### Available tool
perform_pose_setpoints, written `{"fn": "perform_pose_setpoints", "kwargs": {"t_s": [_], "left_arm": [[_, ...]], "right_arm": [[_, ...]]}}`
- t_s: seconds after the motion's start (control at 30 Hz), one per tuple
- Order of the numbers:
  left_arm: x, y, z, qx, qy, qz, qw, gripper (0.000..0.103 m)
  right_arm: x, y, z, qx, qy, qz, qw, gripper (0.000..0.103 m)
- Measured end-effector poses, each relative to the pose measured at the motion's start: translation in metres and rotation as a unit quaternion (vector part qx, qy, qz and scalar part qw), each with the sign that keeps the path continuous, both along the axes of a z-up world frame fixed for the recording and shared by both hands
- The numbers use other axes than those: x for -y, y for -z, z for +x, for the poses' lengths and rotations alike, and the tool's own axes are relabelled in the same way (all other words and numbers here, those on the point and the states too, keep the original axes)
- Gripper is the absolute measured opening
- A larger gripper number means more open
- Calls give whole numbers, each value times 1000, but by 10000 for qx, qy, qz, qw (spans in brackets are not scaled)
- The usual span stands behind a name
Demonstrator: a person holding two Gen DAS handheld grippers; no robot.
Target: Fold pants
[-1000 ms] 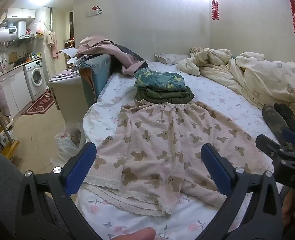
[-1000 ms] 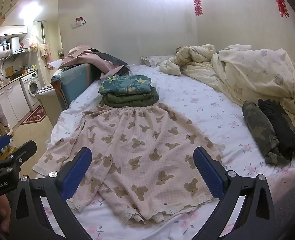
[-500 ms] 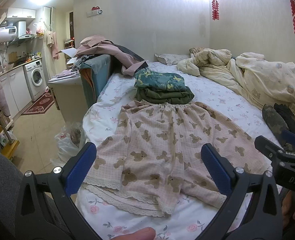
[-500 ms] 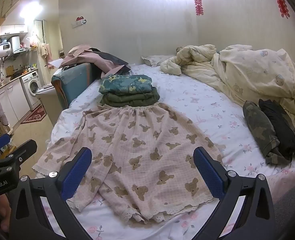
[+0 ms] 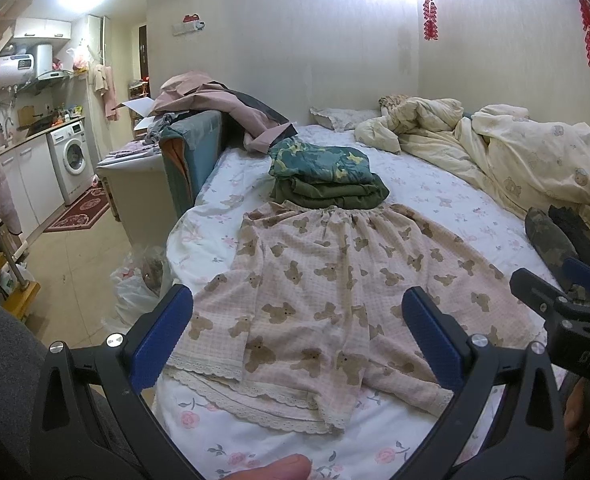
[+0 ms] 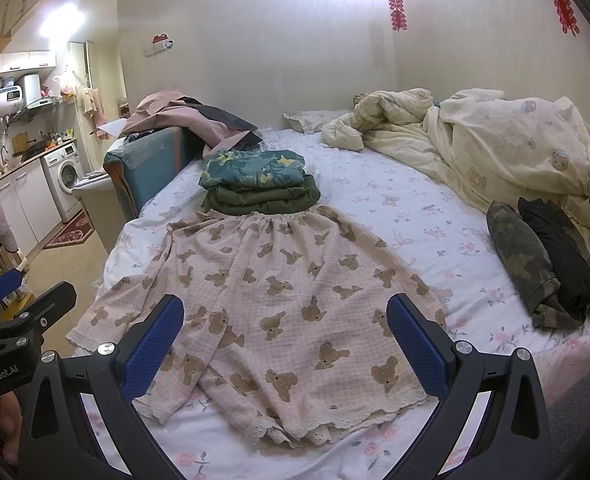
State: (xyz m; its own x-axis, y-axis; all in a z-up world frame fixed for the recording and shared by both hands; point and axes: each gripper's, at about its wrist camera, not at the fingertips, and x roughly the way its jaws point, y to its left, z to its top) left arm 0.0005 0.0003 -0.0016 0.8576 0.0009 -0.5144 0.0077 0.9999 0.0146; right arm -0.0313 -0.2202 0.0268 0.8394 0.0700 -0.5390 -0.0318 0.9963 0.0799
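Your left gripper point(image 5: 297, 332) and right gripper point(image 6: 285, 338) both hover spread wide above the pink bear-print pants point(image 6: 279, 296), flat on the floral-sheeted bed point(image 6: 399, 208).

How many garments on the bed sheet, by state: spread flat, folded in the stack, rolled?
Spread flat: 1, the pink bear-print pants
Folded in the stack: 2, the teal star-print piece on the olive piece
Rolled at the right: 2, the camo roll beside the black roll
Total: 5
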Motion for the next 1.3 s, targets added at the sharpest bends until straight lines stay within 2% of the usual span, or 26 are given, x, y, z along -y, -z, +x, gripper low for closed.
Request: {"fn": "perform_pose_setpoints", "kwargs": {"t_s": [1.3], "left_arm": [[-1, -1, 1, -6, -7, -11, 10000, 103]], "right_arm": [[0, 3, -1, -25, 30, -36, 10000, 103]]}}
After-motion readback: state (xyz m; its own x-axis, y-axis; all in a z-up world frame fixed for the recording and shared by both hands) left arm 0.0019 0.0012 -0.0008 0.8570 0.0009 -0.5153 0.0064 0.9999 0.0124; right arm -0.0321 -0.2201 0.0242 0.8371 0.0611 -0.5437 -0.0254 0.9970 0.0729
